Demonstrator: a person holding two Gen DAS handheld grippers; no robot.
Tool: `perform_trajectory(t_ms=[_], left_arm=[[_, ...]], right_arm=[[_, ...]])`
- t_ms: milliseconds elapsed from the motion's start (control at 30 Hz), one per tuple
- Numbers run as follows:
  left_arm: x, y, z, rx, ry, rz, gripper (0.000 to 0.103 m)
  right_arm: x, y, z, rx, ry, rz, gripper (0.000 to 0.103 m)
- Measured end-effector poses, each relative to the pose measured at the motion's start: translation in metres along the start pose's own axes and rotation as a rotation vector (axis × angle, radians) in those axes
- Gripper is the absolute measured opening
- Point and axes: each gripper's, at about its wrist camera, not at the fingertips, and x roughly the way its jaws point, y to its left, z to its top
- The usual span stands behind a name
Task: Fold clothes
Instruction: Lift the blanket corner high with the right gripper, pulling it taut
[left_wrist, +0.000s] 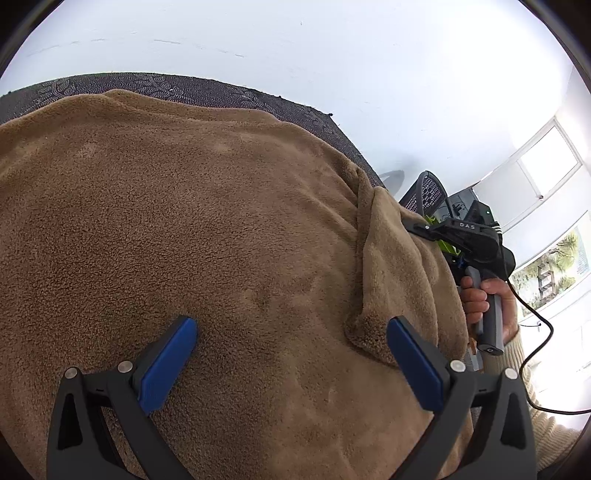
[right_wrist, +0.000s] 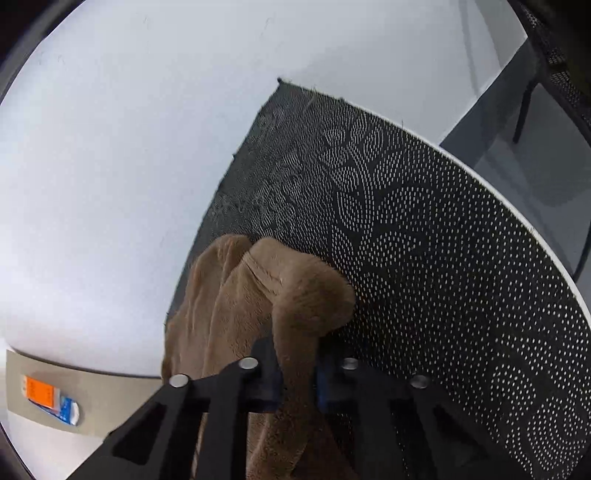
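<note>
Fleece garment (left_wrist: 207, 229) is lying spread over the patterned mat (left_wrist: 155, 86), the left gripper (left_wrist: 291, 365) hovering above it, jaws gaping, seemingly waiting. Right-wrist view: the right gripper (right_wrist: 298, 380) is clenching a bunched fleece edge (right_wrist: 295, 302), probably for folding it over.

Black gripper (left_wrist: 291, 332) frames, blue pads (left_wrist: 168, 365), silver screws, grey handle, black cable, cream knit sleeve (left_wrist: 532, 373).

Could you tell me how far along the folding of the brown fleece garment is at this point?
Early stage. Done: the brown fleece garment lies spread over the dark patterned mat. In hand: the right claw is shut on a bunched edge of it; the left claw hovers open above the fabric. Left: every fold, as none shows yet.
</note>
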Motion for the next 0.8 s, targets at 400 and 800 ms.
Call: perform_trajectory(t_ms=[400,800], left_arm=[[-0.001,-0.002,-0.002,-0.006,-0.004,0.002,0.103],[0.004,-0.013,-0.004,0.006,0.012,-0.015,0.103]], right_arm=[[-0.171,0.081,0.014,-0.234,-0.489,0.006,0.011],[-0.287,0.130,-0.017,-0.318,-0.850,-0.147,0.011]])
